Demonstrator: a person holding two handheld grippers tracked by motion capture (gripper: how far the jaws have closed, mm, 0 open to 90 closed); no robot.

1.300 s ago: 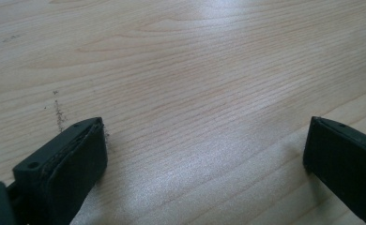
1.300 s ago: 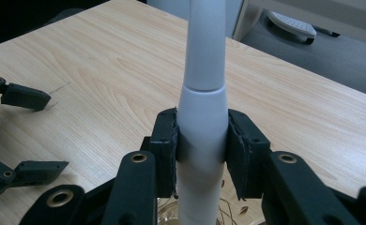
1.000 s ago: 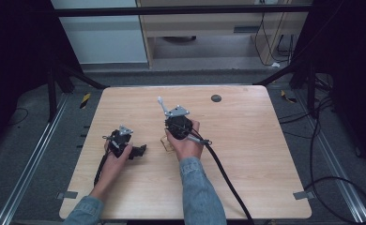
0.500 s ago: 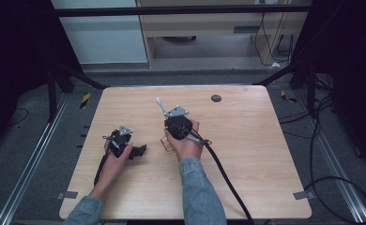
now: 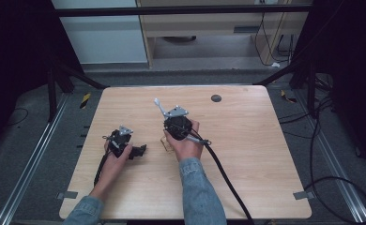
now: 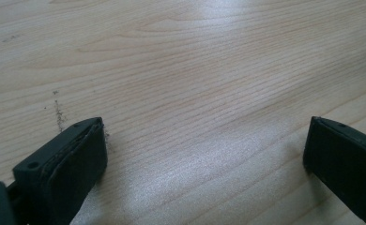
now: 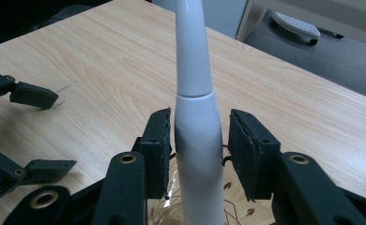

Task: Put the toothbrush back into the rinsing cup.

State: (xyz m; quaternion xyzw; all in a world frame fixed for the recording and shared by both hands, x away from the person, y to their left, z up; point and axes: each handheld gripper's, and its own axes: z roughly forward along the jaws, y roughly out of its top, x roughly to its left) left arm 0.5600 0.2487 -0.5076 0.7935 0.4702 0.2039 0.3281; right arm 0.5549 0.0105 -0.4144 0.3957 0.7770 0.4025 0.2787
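Observation:
A white slender stick (image 7: 193, 70), thin at the top and thicker lower down, rises between the jaws of my right gripper (image 7: 200, 117). The jaws stand on either side of it with a narrow gap at the right pad (image 7: 247, 150). Its foot stands in a clear cup with a gold pattern (image 7: 237, 211). From above, the stick (image 5: 160, 107) leans up and to the left out of the right gripper (image 5: 168, 136), with the cup (image 5: 164, 143) just beneath. My left gripper (image 6: 204, 159) is wide open low over bare wood, and lies left of the cup (image 5: 139, 151).
The light wooden table (image 5: 247, 154) has a small dark round disc (image 5: 216, 98) near its far edge. A thick black cable (image 5: 223, 178) trails from the right gripper toward the front edge. The left gripper's jaws (image 7: 33, 96) lie to the left of the right gripper.

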